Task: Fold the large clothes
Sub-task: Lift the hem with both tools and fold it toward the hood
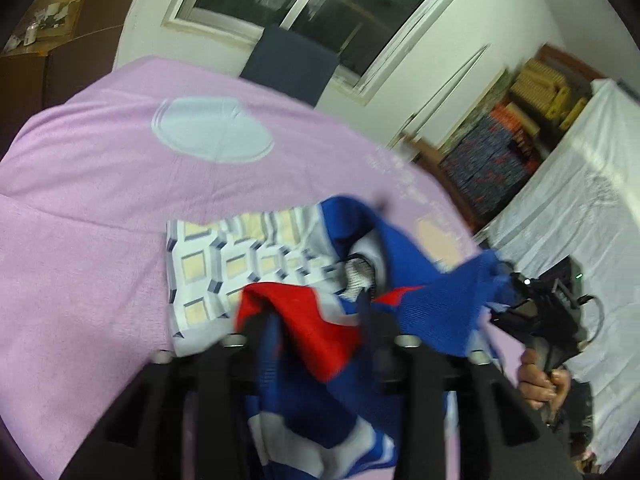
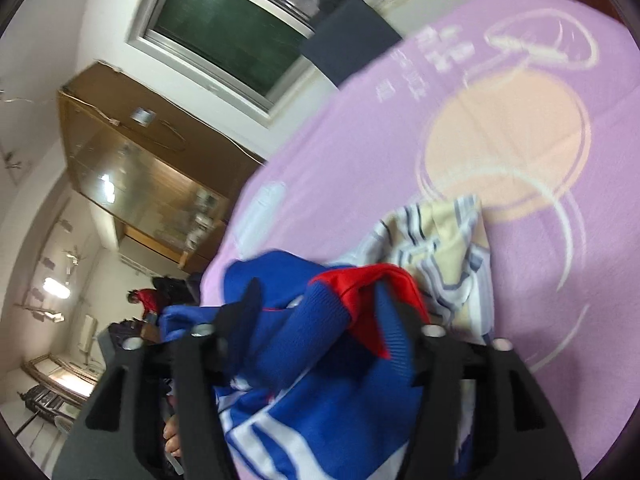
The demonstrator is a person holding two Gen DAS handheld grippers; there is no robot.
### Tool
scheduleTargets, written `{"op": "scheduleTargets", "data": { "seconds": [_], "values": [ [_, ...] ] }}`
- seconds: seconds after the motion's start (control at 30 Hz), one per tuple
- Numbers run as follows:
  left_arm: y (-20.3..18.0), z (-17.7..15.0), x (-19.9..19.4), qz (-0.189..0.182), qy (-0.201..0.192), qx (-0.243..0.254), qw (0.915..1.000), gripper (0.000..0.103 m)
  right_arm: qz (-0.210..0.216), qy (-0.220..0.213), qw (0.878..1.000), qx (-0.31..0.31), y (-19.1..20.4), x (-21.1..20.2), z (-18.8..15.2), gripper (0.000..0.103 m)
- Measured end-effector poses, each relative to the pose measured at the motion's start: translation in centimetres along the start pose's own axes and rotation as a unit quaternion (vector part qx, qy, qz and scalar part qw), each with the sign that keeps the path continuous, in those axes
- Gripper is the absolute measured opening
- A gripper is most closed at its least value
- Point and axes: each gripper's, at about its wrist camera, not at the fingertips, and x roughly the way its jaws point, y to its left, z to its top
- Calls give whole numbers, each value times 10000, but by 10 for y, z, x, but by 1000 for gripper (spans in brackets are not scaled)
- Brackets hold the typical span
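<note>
A blue, red and white knit jacket lies crumpled on the pink bedspread, partly on top of a folded checked cloth. My left gripper stands open, with a red and blue fold of the jacket loose between its fingers. In the right wrist view the jacket bunches between the wide-apart fingers of my right gripper, which is open too. The checked cloth lies just beyond it on the bedspread. The right gripper, held by a hand, shows at the jacket's right end.
A dark blue chair back stands beyond the bed under a window. Shelves of boxes and a white-draped surface are to the right. A wooden wardrobe and a person in red are far off on the left.
</note>
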Motion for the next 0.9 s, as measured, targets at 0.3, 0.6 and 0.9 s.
{"op": "scheduleTargets", "data": {
  "seconds": [0.3,0.6,0.9],
  "values": [
    [21,1,-34,190,-606,-570,9964,91,194,-476,9984,241,-14,-32,12,68],
    [7,25,15,836,-41,-170,9964,91,-717,-248,9954,-585,4,-3,9,68],
    [2,35,50,658,119,-203,9976,82,-580,56,9971,-486,-4,34,23,72]
  ]
}}
